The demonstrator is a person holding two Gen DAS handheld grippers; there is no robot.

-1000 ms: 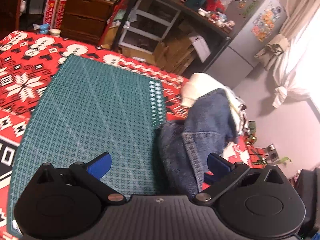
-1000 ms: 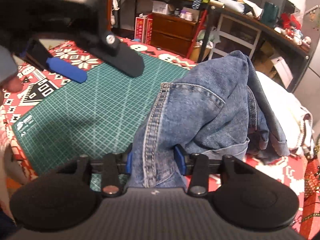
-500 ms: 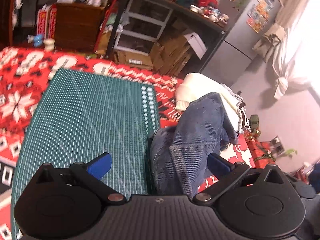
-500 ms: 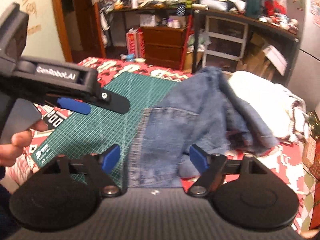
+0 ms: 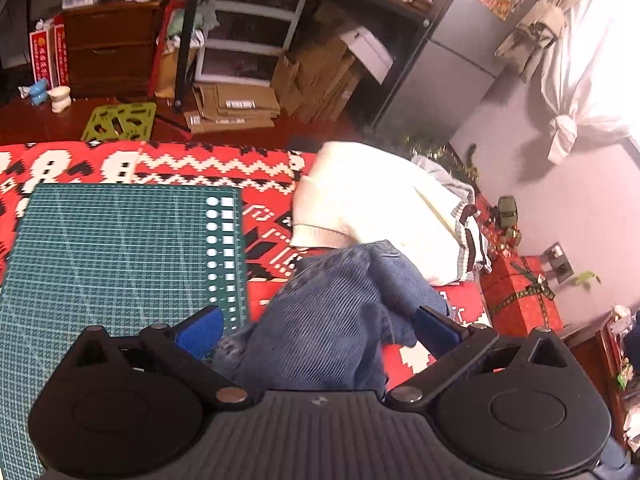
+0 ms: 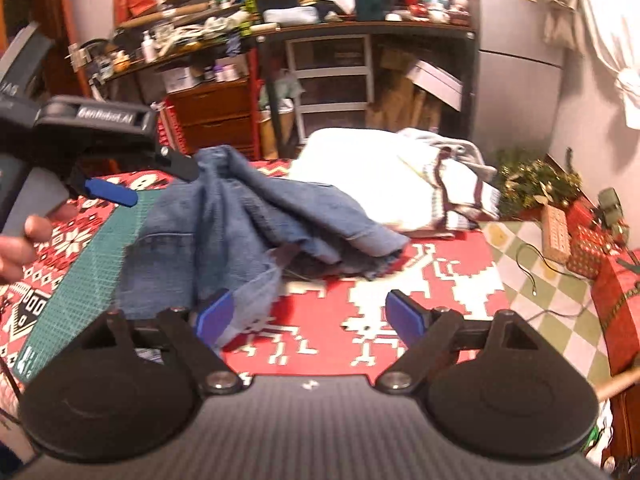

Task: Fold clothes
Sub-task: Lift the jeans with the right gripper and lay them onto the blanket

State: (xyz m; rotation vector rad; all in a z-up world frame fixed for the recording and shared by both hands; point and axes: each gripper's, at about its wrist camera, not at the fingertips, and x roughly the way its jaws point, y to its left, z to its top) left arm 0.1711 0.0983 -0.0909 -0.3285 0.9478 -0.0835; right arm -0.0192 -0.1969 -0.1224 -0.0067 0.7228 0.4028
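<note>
**Jeans still bunched, folding barely begun**

The jeans (image 6: pixel 256 216) lie crumpled at the green mat's (image 5: pixel 112 264) right edge, near the white sweater (image 5: pixel 380 208). The right gripper (image 6: pixel 308 316) is opening, nothing clamped. The left gripper (image 5: pixel 320 328) stands wide, denim loose between its jaws. Spreading and every fold remain.

You're clearly in somebody's lived-in home, a cluttered spare room. There's a grey fridge covered in stickers (image 5: pixel 464 40), a brown wooden dresser (image 5: pixel 108 46), flattened cardboard boxes (image 5: pixel 236 108) under a messy black shelf rack (image 6: pixel 360 28), tied-back white curtains (image 5: pixel 588 72), and red wrapped Christmas presents (image 5: pixel 520 296) lying around.
</note>
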